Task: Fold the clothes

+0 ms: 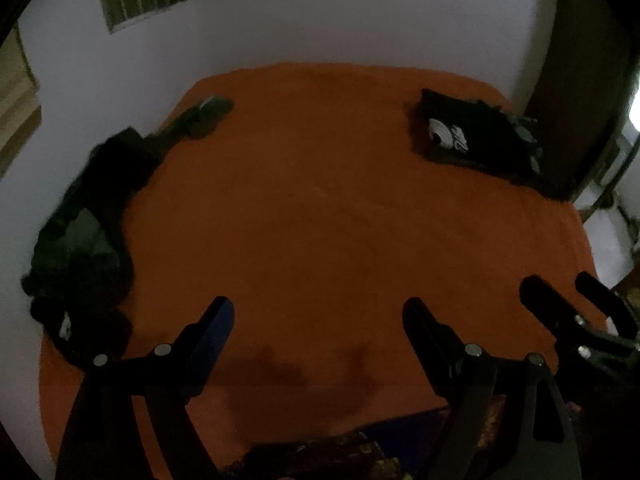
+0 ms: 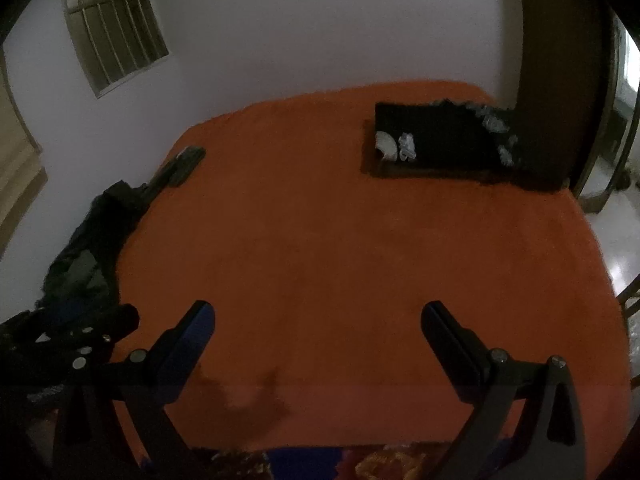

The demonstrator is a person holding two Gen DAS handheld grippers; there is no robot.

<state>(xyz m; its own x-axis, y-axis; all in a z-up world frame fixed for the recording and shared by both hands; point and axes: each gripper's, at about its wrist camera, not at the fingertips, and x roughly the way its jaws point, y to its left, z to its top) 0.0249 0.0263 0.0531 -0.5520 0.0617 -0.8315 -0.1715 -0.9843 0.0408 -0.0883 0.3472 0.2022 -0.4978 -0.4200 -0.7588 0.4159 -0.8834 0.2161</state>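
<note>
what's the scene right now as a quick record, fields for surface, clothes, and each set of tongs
surface: orange bed cover
unfolded clothes: dark heap along the left edge by the wall
folded clothes: black stack with white print at the far right corner
left tongs: open, empty, above bare cover
right tongs: open, empty, above bare cover
lighting: dim
</note>
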